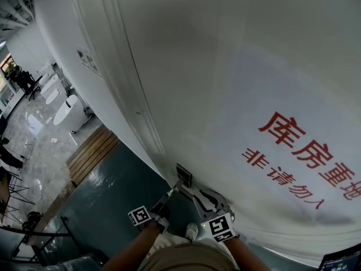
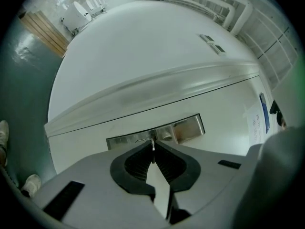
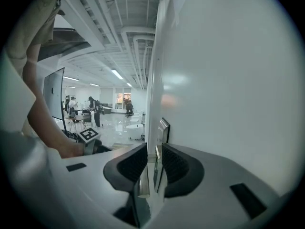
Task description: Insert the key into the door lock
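Against the white door, the left gripper, pinching the key just before the steel lock plate, should stay level and advance straight, while the right gripper clamps the handle.

I see a white door filling the upper right of the head view. Red lettering is printed on it at right, and a metal lock plate is fixed at its edge, lower centre. At lower left lies a dark green floor, where a wooden strip borders glossy pale tiles.
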A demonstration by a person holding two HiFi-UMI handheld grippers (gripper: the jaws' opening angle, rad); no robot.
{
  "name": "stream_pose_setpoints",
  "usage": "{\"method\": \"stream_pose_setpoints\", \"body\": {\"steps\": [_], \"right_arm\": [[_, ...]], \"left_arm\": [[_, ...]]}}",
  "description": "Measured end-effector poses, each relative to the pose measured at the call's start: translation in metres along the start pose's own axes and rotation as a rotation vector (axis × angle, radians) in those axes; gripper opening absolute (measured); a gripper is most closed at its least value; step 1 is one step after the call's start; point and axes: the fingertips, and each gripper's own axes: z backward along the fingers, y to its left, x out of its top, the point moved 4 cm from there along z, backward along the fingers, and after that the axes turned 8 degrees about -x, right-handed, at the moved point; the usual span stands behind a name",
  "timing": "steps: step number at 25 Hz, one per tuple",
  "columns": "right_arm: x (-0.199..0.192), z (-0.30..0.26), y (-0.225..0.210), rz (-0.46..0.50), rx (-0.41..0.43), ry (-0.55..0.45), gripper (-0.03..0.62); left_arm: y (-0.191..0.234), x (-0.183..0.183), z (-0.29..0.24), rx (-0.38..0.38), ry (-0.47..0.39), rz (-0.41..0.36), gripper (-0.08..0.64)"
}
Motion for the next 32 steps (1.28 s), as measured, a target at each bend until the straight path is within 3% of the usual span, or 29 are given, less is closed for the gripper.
{"method": "stream_pose_setpoints", "body": {"steps": [10,32], "right_arm": [[0.002,0.003,0.001,0.000,0.000,-0.013,0.101],[-0.009,0.008,0.006,0.020,0.025,0.001,0.101]], "left_arm": [[0.005,-0.010,-0.014,0.004,0.018,0.067,0.032],[0.014,-0.017,-0.030,-0.012,0.036,0.097,0.032]]}}
